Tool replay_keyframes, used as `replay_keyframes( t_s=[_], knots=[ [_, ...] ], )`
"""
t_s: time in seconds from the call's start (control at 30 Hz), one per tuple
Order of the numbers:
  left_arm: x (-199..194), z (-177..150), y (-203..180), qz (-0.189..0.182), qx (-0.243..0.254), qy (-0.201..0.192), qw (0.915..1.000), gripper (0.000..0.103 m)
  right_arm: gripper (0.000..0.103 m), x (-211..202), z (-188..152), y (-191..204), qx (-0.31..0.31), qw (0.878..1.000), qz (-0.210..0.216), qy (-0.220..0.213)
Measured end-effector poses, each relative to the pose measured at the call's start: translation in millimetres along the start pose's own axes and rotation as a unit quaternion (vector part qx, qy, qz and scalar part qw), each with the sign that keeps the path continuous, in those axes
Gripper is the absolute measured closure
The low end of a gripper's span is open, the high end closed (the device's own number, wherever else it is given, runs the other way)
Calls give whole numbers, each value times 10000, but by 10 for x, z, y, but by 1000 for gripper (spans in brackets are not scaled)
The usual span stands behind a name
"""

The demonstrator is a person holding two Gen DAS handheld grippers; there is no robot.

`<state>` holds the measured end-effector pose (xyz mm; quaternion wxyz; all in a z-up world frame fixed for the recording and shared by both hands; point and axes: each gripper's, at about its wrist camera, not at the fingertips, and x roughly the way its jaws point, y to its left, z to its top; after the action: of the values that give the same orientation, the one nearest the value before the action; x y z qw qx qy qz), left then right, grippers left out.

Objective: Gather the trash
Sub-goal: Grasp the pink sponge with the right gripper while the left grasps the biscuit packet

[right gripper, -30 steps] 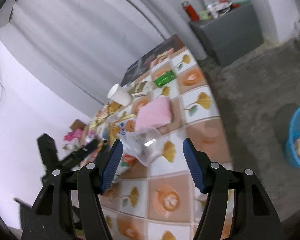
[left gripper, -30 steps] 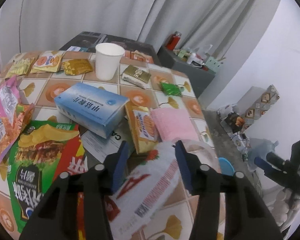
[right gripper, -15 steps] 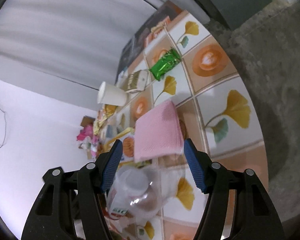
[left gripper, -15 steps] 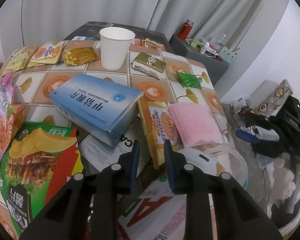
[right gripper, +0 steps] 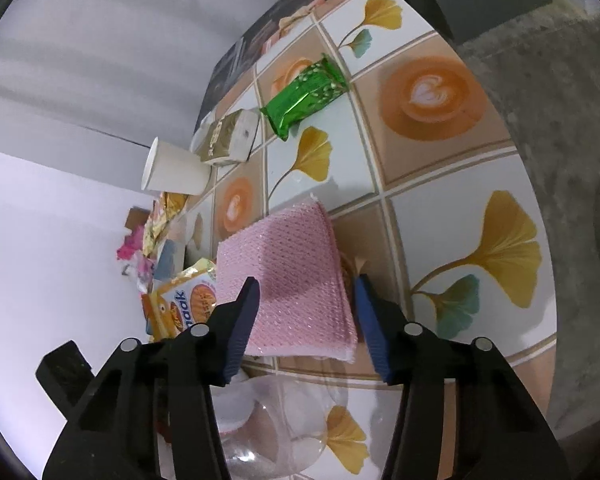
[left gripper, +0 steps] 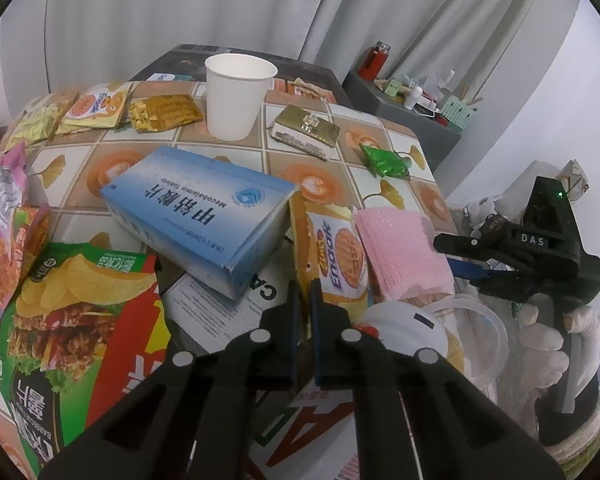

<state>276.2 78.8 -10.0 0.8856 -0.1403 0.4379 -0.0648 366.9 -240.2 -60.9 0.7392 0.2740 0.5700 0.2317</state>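
A tiled table (left gripper: 320,184) is littered with trash. My left gripper (left gripper: 305,304) is shut, with nothing visibly held, above a white paper and a red-and-white wrapper (left gripper: 320,420), next to an orange Enaak biscuit packet (left gripper: 336,252). My right gripper (right gripper: 306,300) is open, its fingers straddling the near end of a pink bubble-wrap pouch (right gripper: 288,276), which also shows in the left wrist view (left gripper: 400,248). A clear plastic container (right gripper: 276,428) lies just below it.
A blue medicine box (left gripper: 204,212), a white paper cup (left gripper: 236,96), a green wrapper (right gripper: 304,96), a gold packet (left gripper: 304,130), chip bags (left gripper: 60,320) and other snack packets cover the table. A grey cabinet (left gripper: 412,120) stands beyond the right edge.
My left gripper has closed and moved forward over the wrappers. My right gripper has come down close to the table, over the pink pouch.
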Motion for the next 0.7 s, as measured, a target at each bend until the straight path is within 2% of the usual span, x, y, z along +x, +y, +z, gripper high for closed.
replay_keyframes(
  t_s=[0.3,0.7],
  knots=[
    [-54,8,3,-13,1,-155,9999,100,72,45,23,89,-150,9997,-209,-40],
    [-219,38,19,-202,-81,-584,9981,101,81,-152,25,4,20,9994,-24,-337]
  ],
)
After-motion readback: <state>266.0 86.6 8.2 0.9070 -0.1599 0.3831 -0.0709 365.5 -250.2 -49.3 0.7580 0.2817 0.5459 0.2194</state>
